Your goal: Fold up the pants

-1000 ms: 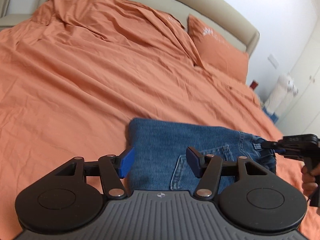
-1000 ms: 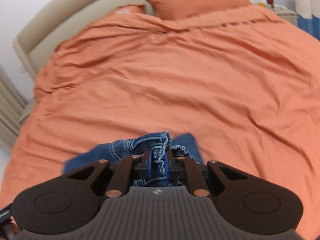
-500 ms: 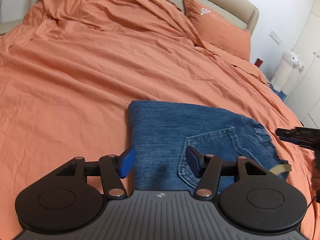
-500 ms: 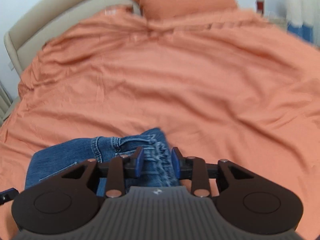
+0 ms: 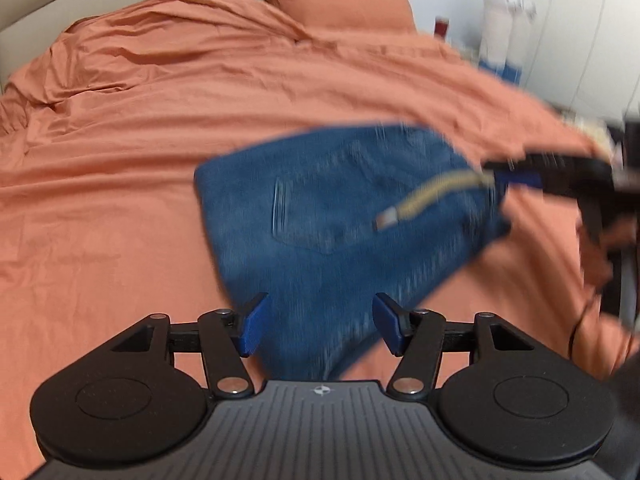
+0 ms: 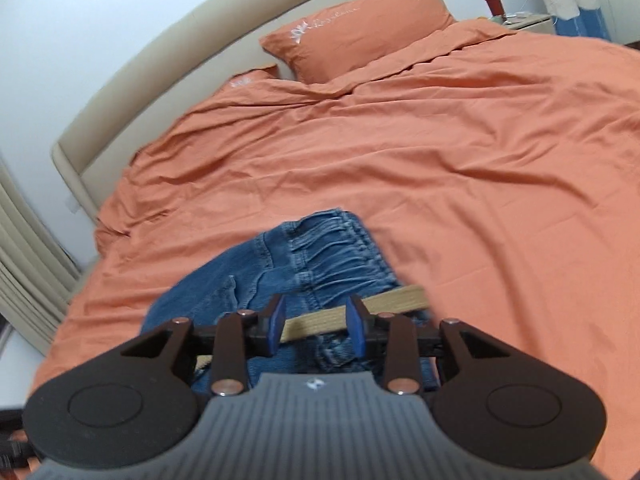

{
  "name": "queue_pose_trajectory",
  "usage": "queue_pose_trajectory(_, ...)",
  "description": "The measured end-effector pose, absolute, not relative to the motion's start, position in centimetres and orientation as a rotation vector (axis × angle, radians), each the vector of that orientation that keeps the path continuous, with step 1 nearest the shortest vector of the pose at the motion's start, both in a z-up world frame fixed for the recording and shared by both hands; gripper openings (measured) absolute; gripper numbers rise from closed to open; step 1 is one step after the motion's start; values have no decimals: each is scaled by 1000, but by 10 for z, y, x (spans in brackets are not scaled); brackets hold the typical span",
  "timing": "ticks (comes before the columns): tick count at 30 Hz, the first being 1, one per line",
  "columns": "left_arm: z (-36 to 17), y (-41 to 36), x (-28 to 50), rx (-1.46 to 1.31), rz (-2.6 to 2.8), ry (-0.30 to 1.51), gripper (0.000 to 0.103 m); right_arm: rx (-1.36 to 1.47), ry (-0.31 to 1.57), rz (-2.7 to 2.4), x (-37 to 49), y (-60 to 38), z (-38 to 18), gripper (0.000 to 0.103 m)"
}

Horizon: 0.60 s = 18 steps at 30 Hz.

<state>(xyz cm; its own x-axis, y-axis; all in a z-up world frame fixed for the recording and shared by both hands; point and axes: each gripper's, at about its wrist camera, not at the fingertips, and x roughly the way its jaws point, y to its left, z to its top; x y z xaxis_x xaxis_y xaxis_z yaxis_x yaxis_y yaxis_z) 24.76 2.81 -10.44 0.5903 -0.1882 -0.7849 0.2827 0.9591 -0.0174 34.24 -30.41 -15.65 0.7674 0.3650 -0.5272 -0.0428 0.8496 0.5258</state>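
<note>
Left wrist view: folded blue denim pants (image 5: 340, 216) are seen lying on the orange-sheeted bed (image 5: 120, 200), a tan woven belt strap (image 5: 432, 192) across them. The left tool (image 5: 316, 328) is spread, nothing between its pads.

Right wrist view: the right tool (image 6: 316, 328) has just been opening; it is spread above the pants' (image 6: 320, 256) gathered waistband, with the strap (image 6: 316, 320) passing between the pads, ungripped.

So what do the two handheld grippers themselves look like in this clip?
Both match: the left gripper and right gripper have blue finger pads on black linkage arms with silver pivot pins, two round black housings, and a ribbed grey body bearing a small white emblem. No sleeve is clearly visible.
</note>
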Motion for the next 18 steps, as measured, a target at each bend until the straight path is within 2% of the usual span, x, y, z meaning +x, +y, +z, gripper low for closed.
queue_pose_trajectory(4, -132, 14, 237, 190, -225, 971, 72, 484, 679, 236, 347, -302, -167, 31)
queue_pose_trajectory(7, -155, 6, 243, 245, -179, 1018, 66, 491, 666, 246, 346, -305, -168, 33)
queue_pose_trajectory(10, -163, 2, 246, 321, -107, 995, 43, 492, 657, 249, 343, -307, -169, 33)
queue_pose_trajectory(11, -163, 4, 247, 325, -96, 999, 30, 491, 656, 250, 344, -307, -169, 33)
queue_pose_trajectory(12, -160, 6, 246, 316, -99, 1001, 22, 486, 657, 251, 344, -307, -169, 33)
queue_pose_trajectory(15, -151, 7, 241, 383, -89, 997, 11, 442, 674, 246, 346, -305, -169, 32)
queue_pose_trajectory(18, -157, 8, 239, 394, -89, 1030, 9, 377, 718, 246, 348, -300, -174, 31)
